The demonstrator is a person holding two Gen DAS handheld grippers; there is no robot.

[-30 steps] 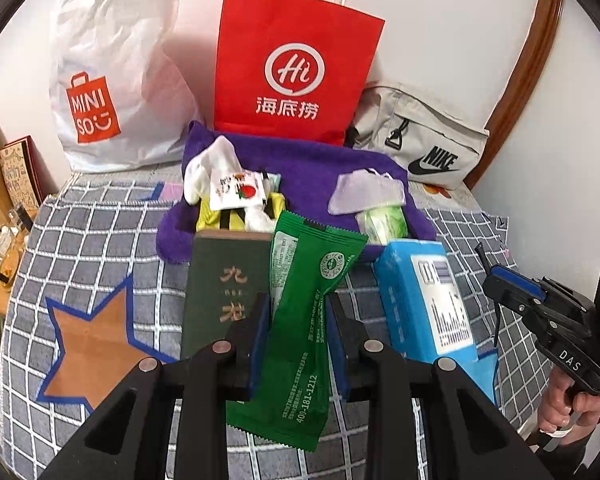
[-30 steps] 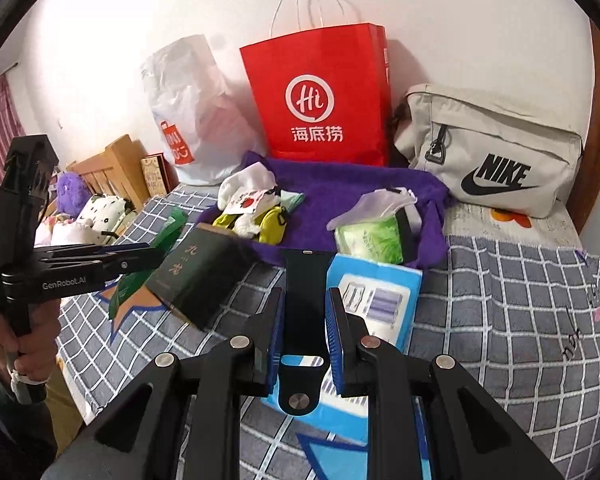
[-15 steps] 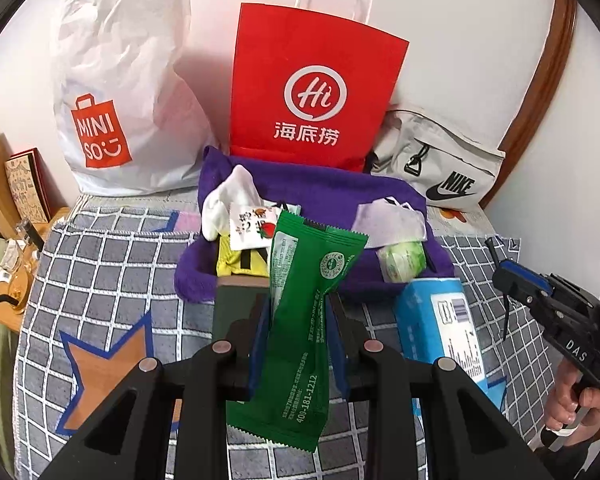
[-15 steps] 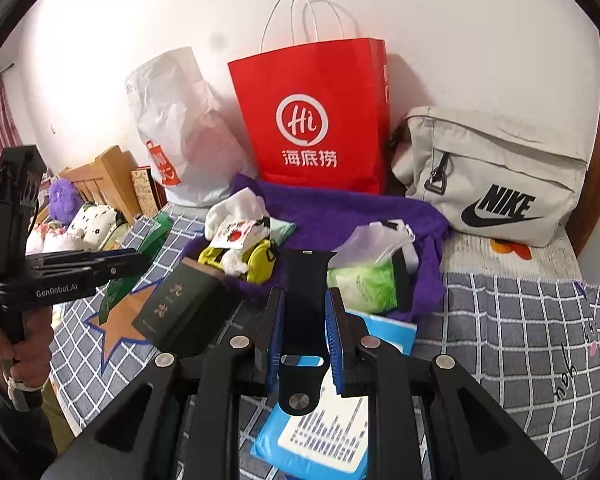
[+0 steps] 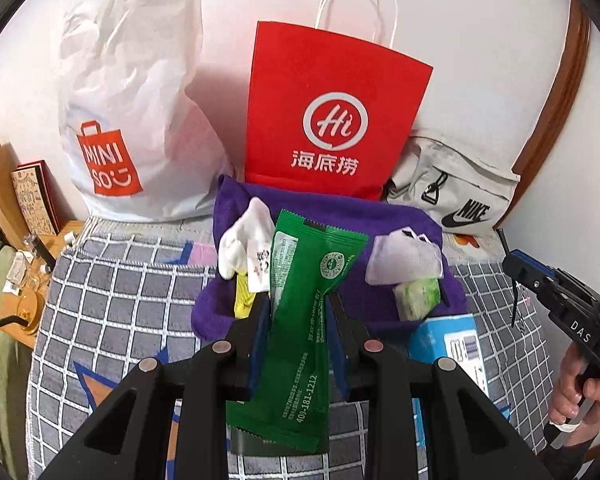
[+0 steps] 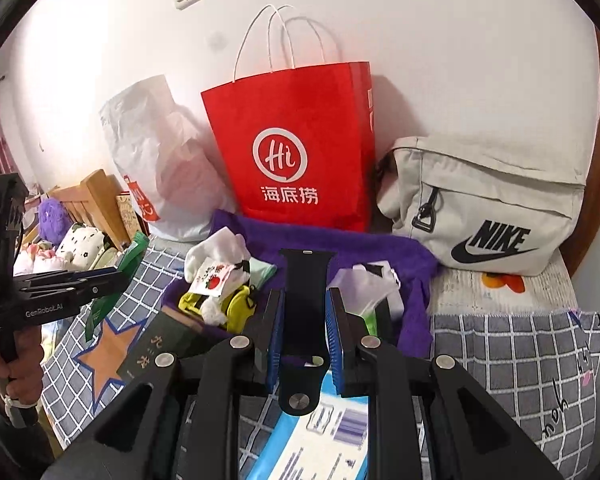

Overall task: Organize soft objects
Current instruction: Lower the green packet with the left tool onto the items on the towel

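left gripper point(image 5: 298, 320) clamps green sachet point(image 5: 304, 320) | right gripper point(image 6: 302, 320) clamps black watch strap point(image 6: 304, 292) | risk: slick sachet slips onto purple towel's point(image 5: 340, 216) near edge

"MINISO" on white bag point(image 5: 136, 120), "Hi" on red bag point(image 5: 332, 108), "NIKE" on grey pouch point(image 6: 488, 208).

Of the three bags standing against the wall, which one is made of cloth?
The grey bag on the right; the red bag is paper and the white bag crinkled plastic.

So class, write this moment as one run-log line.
left hand-held gripper: shut on green foil sachet | right hand-held gripper: shut on black rubber watch strap | both above purple towel
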